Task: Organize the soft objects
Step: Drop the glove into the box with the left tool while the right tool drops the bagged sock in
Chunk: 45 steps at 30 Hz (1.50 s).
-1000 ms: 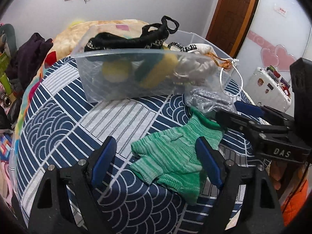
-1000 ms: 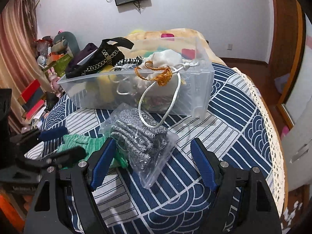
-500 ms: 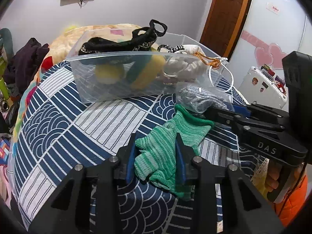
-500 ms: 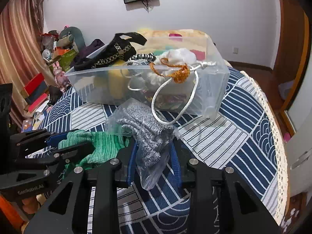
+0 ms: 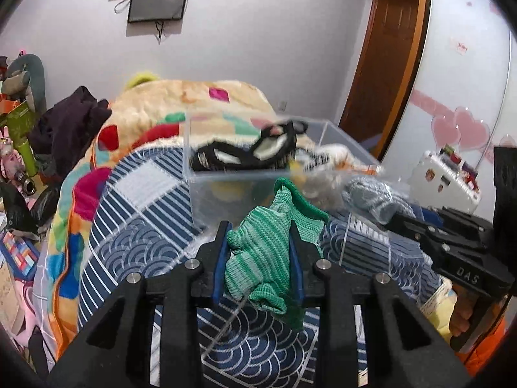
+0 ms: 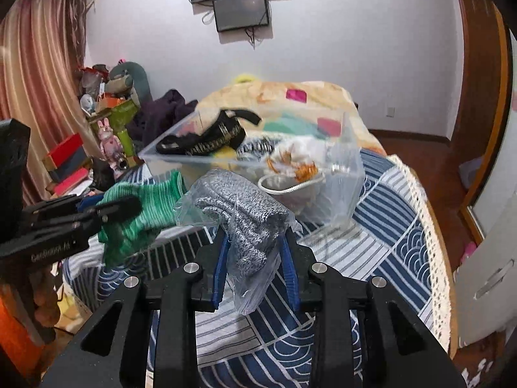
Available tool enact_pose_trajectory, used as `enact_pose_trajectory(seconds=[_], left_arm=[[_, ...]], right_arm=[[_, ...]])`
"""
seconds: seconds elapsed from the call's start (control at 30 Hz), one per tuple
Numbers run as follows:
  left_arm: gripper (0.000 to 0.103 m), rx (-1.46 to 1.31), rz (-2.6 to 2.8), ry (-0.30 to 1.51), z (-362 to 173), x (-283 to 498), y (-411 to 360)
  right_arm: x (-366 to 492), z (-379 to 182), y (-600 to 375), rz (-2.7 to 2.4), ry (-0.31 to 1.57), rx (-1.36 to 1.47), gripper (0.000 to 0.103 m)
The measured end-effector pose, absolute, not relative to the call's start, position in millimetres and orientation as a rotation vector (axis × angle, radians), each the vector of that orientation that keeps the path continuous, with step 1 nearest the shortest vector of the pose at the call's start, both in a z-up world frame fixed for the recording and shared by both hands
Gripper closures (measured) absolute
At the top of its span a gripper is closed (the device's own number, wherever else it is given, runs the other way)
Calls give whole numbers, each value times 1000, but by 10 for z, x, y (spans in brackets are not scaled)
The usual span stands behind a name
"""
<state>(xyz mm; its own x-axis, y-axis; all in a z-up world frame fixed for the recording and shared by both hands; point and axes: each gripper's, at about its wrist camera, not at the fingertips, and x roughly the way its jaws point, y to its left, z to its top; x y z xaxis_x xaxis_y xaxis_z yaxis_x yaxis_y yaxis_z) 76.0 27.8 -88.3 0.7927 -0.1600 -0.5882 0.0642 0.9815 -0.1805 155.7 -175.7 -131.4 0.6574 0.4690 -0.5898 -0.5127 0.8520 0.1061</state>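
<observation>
My left gripper is shut on a green knitted glove and holds it in the air above the bed. My right gripper is shut on a clear bag of grey knitted gloves, also lifted. Each gripper shows in the other's view: the right gripper with the grey bag, the left gripper with the green glove. Just beyond both stands a clear plastic bin that holds a black strap, a white drawstring pouch and other soft items.
The bin rests on a bed with a navy and white patterned cover. A colourful fleece blanket lies behind the bin. Clutter, toys and boxes stand at the left bedside. A white cabinet and a door are on the right.
Both grippers closed on their items, the left on the green glove and the right on the grey glove bag, then lifted them off the bed toward the bin.
</observation>
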Motion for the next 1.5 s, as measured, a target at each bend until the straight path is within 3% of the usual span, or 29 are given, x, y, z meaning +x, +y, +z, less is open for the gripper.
enact_pose_trajectory(seconds=[0.63, 1.5], left_arm=[[71, -170, -47, 476, -236, 1204, 475], [70, -125, 5, 689, -855, 2258, 322]], right_arm=[[1887, -750, -1599, 506, 463, -47, 75], [2556, -1217, -1305, 479, 691, -92, 75]])
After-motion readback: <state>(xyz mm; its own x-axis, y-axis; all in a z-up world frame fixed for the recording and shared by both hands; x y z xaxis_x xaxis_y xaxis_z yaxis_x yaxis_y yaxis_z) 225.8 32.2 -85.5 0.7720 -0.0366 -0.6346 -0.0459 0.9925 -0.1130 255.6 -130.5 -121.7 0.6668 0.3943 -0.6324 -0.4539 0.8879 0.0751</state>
